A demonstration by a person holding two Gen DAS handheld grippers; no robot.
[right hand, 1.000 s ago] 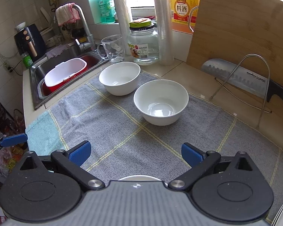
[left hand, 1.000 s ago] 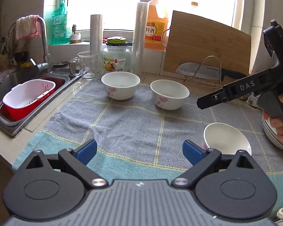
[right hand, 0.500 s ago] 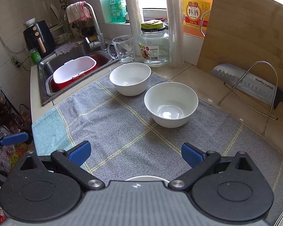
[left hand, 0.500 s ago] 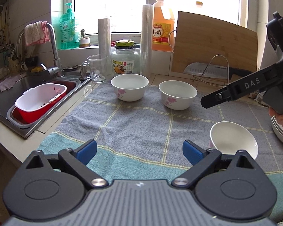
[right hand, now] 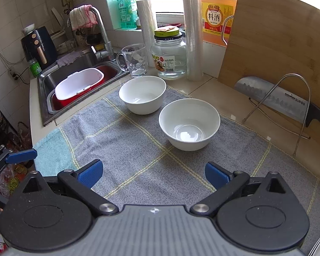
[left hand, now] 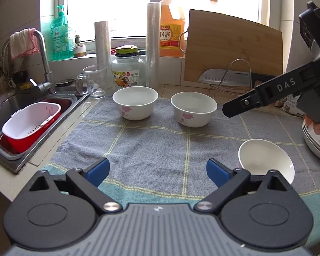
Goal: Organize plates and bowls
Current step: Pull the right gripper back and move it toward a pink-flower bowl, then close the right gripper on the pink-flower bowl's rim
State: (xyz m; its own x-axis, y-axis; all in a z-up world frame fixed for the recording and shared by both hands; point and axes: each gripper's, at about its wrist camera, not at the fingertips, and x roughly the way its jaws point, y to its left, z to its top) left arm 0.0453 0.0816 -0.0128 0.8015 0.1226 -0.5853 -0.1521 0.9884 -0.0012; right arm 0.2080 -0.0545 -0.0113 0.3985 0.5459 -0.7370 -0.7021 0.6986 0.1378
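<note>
Two white bowls with pink flowers stand upright on the grey checked towel: a left bowl and a right bowl. A third white bowl lies tilted near the right. A stack of white plates sits at the right edge. My left gripper is open and empty over the towel's near edge. My right gripper is open and empty, above the towel, facing the right bowl and the left bowl. Its body also shows in the left wrist view.
A sink with a white strainer in a red basin lies to the left. A glass mug, a jar, rolls, bottles, a cutting board and a cleaver on a wire rack line the back.
Both grippers have pulled back and risen a little; the bowls sit farther ahead in both views. Nothing was picked up or let go.
</note>
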